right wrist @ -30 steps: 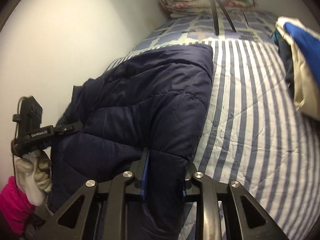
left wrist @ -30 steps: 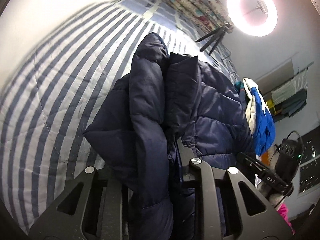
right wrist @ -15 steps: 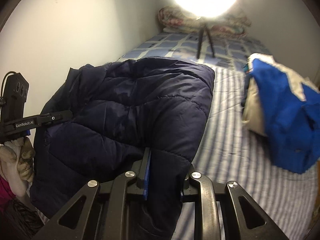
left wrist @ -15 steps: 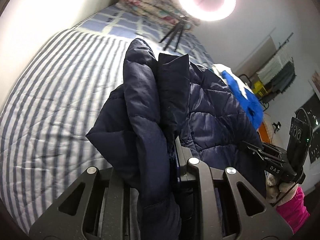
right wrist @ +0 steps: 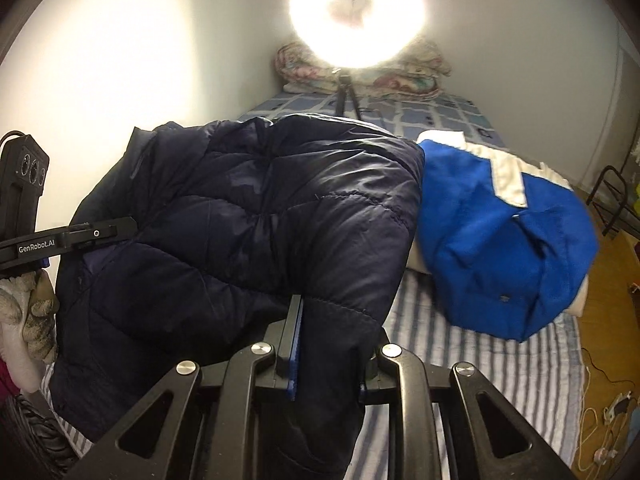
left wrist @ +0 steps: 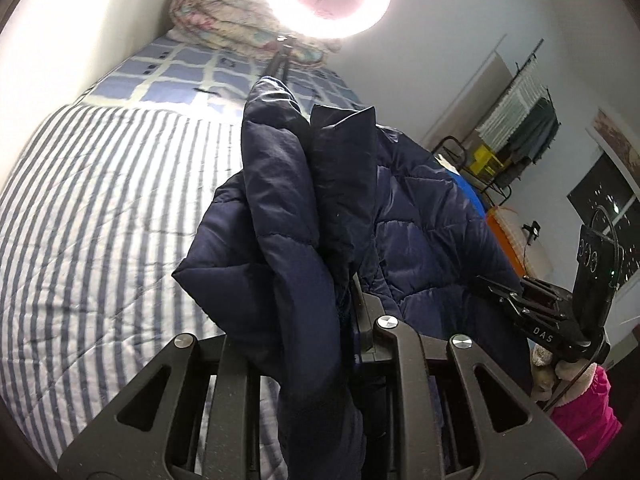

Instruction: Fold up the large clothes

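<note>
A dark navy quilted puffer jacket [left wrist: 420, 232] hangs lifted above the striped bed [left wrist: 100, 208]. My left gripper [left wrist: 316, 320] is shut on a bunched fold of it, cloth spilling over the fingers. In the right wrist view the same jacket [right wrist: 248, 216] spreads wide, and my right gripper [right wrist: 332, 340] is shut on its lower edge. The other gripper shows in each view: the right one [left wrist: 560, 320] at the right edge, the left one [right wrist: 48, 240] at the left, held by a gloved hand [right wrist: 32, 320].
A blue and white garment [right wrist: 500, 240] lies on the bed to the right. A ring light [right wrist: 356, 12] on a tripod and a folded floral quilt [right wrist: 360, 76] stand at the bed's far end. A wall runs along the left, with a clothes rack [left wrist: 520, 132] and floor beyond the right side.
Both grippers have risen with the jacket and tilted up, so the ring light and far wall now fill the top. The jacket hangs higher off the bed. The grips are unchanged.
</note>
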The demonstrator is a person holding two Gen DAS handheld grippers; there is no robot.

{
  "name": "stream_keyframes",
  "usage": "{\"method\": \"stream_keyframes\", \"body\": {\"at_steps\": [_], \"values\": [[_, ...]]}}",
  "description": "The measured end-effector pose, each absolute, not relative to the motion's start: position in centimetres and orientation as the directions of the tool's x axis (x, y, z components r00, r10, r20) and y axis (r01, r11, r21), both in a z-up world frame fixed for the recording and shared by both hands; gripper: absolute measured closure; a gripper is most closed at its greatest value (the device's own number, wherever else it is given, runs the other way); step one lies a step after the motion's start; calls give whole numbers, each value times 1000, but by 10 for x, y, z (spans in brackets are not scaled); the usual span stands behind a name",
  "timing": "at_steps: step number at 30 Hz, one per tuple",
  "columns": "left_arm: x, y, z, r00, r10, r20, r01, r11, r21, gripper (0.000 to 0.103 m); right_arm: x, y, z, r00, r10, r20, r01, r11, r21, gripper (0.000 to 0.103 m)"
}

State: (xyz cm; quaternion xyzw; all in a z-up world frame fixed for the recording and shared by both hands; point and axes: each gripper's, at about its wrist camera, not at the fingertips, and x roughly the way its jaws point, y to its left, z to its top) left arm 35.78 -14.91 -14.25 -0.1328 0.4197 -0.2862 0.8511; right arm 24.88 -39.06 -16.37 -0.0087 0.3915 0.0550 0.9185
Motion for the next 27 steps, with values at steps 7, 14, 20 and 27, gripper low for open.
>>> {"method": "stream_keyframes", "body": {"at_steps": [7, 14, 20, 27], "values": [[376, -207, -120, 472, -631, -616, 466, 772, -433, 85, 252, -441, -141, 721, 45, -691, -57, 998, 6, 84], [405, -273, -105, 453, -676, -581, 526, 729, -437, 85, 261, -496, -117, 751, -52, -659, 11, 998, -66, 84], [436, -334, -99, 438, -705, -557, 565, 699, -439, 85, 279, -547, -103, 757, -123, -642, 74, 992, -103, 85], [482, -394, -97, 440, -724, -532, 597, 678, -429, 85, 316, -597, -86, 765, -207, -610, 133, 977, -165, 85]]}}
